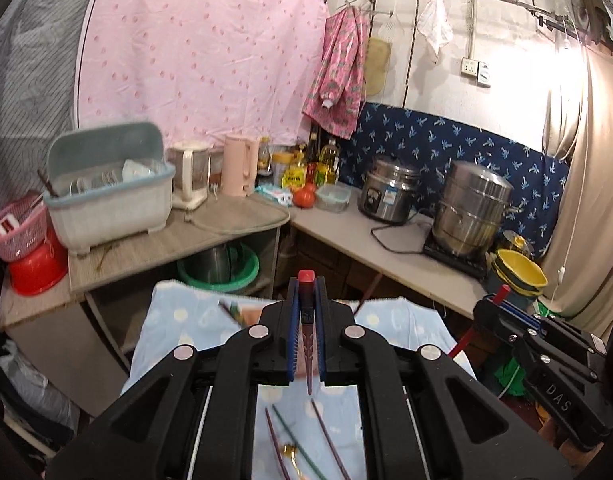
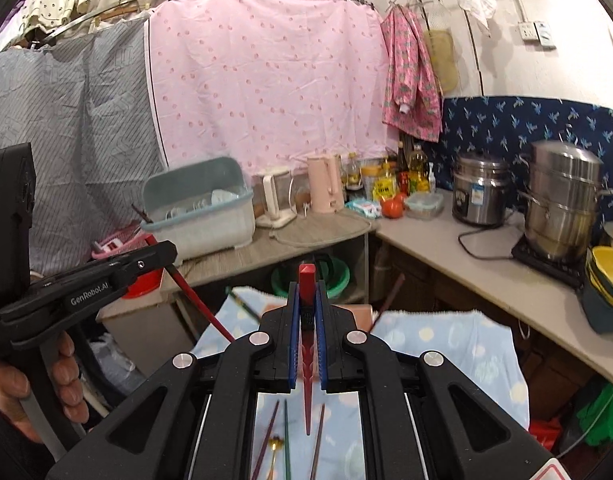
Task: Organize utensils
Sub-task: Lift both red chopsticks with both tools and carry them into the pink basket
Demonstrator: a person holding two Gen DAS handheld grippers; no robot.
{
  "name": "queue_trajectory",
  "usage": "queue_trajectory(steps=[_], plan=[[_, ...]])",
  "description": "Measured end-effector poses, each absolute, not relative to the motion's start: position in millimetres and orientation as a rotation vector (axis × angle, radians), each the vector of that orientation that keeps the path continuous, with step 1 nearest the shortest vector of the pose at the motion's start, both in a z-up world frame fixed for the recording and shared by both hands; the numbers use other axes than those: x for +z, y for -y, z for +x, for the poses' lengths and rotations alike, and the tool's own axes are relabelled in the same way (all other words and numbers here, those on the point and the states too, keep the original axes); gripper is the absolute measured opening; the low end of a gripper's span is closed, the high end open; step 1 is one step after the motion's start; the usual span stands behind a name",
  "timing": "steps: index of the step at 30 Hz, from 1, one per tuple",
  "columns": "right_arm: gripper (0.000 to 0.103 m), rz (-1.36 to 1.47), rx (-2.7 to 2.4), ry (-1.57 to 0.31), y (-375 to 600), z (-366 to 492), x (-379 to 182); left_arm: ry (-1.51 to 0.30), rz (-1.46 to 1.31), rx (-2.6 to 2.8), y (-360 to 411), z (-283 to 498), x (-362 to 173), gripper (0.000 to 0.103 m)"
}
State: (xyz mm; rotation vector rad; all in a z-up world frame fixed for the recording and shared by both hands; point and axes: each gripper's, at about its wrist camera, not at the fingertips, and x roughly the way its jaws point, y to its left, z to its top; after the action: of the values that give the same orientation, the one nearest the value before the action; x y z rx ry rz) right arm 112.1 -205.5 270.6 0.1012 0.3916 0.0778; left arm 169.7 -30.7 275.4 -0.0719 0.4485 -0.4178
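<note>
Both grippers were held raised and angled slightly downward above the blue cloth (image 2: 446,344). The left gripper (image 1: 306,312) was clamped on a dark red chopstick (image 1: 307,344); the right gripper (image 2: 306,312) on a red chopstick (image 2: 307,380). "GenRobot.AI" was read on the left gripper's side, "DAS" on the right's.

We see each black gripper with blue pads, the left gripper (image 1: 306,304) and the right gripper (image 2: 306,304), carrying a red chopstick (image 1: 306,280), while dark brown and green sticks (image 2: 286,428) lie on the near pale blue cloth (image 2: 446,344) dotted white and cream. Far off hangs a pink sheet (image 1: 202,52) with darker pink spots, grey striped fabric (image 2: 66,120) to its left and navy leaf-print cloth (image 1: 446,136) to its right. At far left we catch a grey-and-teal dish rack (image 1: 106,200), a pink basket (image 1: 22,228) and a red bowl (image 1: 36,268).
</note>
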Motion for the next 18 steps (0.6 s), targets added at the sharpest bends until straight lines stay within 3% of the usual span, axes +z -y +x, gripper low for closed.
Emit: queue_trajectory(steps=[9, 18], plan=[[0.007, 0.102, 0.056, -0.307, 204, 193, 294, -0.383, -0.064, -0.389, 52, 234, 298, 0.007], [0.007, 0.123, 0.056, -0.326, 205, 260, 240, -0.449, -0.076, -0.376, 61, 286, 249, 0.007]])
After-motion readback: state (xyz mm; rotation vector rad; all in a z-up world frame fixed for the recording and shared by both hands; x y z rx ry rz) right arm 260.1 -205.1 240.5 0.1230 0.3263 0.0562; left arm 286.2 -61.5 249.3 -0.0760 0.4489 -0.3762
